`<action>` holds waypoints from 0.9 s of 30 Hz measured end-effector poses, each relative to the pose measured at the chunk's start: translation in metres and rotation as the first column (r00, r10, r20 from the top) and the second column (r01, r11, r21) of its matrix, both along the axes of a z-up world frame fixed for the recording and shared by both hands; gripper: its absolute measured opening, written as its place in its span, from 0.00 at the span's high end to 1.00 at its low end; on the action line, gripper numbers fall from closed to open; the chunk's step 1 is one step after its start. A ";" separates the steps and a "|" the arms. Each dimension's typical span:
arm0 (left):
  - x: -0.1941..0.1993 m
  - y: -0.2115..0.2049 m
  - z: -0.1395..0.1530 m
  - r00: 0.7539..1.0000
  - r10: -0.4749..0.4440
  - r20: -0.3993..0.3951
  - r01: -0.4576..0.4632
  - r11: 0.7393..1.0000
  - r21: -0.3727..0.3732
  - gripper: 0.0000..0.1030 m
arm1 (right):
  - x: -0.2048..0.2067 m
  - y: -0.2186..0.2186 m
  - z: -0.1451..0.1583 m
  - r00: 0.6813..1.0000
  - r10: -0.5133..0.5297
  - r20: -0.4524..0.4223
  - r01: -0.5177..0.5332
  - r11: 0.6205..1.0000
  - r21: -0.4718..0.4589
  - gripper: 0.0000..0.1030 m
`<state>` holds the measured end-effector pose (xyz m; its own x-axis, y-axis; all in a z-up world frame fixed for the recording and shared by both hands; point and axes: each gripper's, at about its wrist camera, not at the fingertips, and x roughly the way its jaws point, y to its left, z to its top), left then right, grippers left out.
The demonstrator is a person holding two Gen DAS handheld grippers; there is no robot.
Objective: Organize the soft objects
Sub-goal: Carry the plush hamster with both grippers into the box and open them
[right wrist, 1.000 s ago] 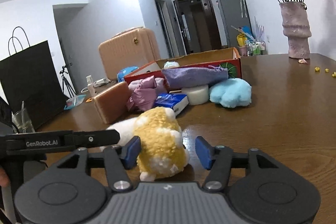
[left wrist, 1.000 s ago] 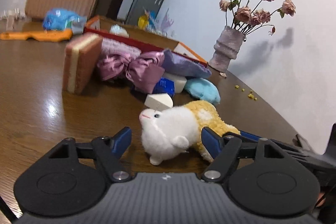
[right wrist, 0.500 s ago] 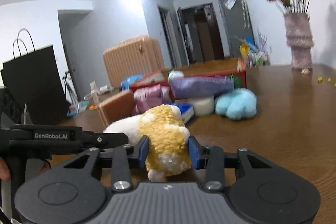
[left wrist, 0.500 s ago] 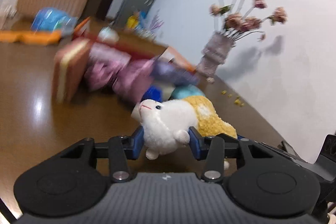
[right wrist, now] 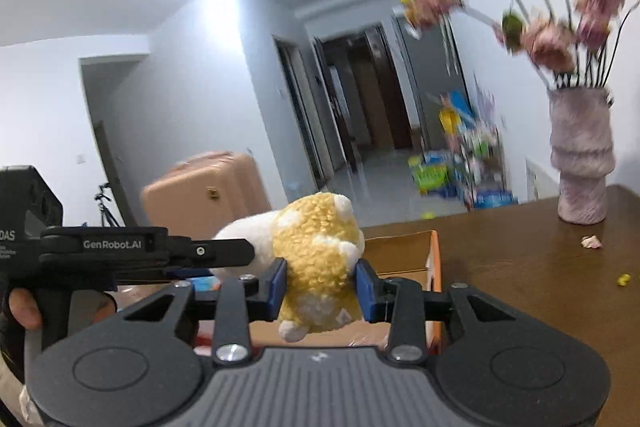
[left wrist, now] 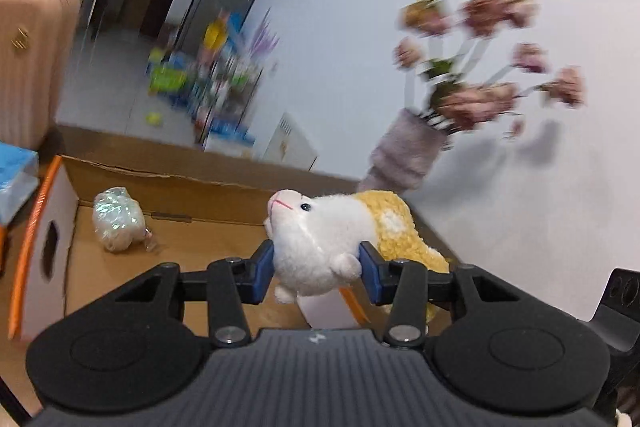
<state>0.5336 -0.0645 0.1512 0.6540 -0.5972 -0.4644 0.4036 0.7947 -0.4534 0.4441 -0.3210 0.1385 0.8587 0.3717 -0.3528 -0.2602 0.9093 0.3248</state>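
**Plush toy rides over the box on two grips**

The left gripper (left wrist: 316, 269) pinches the plush toy's (left wrist: 320, 247) white head, the right gripper (right wrist: 320, 285) its yellow rump, right fingers just closing tighter. It hangs above the cardboard box (left wrist: 168, 183). Risk: the two hands pulling apart could stretch or drop it on the desk (right wrist: 520, 267). Count: one plush, one box, one wrapped bundle (left wrist: 116, 223) inside, one vase (right wrist: 580, 163).
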 end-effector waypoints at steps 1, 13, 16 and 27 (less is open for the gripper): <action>0.024 -0.002 -0.004 0.999 0.003 -0.038 -0.003 1.000 0.000 0.57 | 0.024 -0.003 -0.003 0.999 0.000 -0.036 0.001 1.000 0.009 0.66; 0.170 -0.021 -0.093 0.977 0.080 -0.199 -0.056 0.991 0.125 0.56 | 0.186 0.019 -0.077 0.966 -0.072 -0.250 0.033 0.987 -0.157 0.65; 0.173 -0.023 -0.103 0.973 0.080 -0.215 -0.047 0.987 0.151 0.56 | 0.190 0.040 -0.085 0.966 -0.097 -0.240 0.028 0.961 -0.274 0.63; 0.124 -0.023 -0.045 0.988 0.082 -0.130 -0.050 0.972 0.228 0.56 | 0.154 0.044 -0.034 0.972 -0.103 -0.213 0.042 0.961 -0.273 0.61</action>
<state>0.6571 -0.0879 0.1062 0.6090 -0.4255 -0.6694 0.2930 0.9049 -0.3087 0.5981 -0.2766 0.1047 0.7675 0.1784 -0.6158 -0.1392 0.9840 0.1117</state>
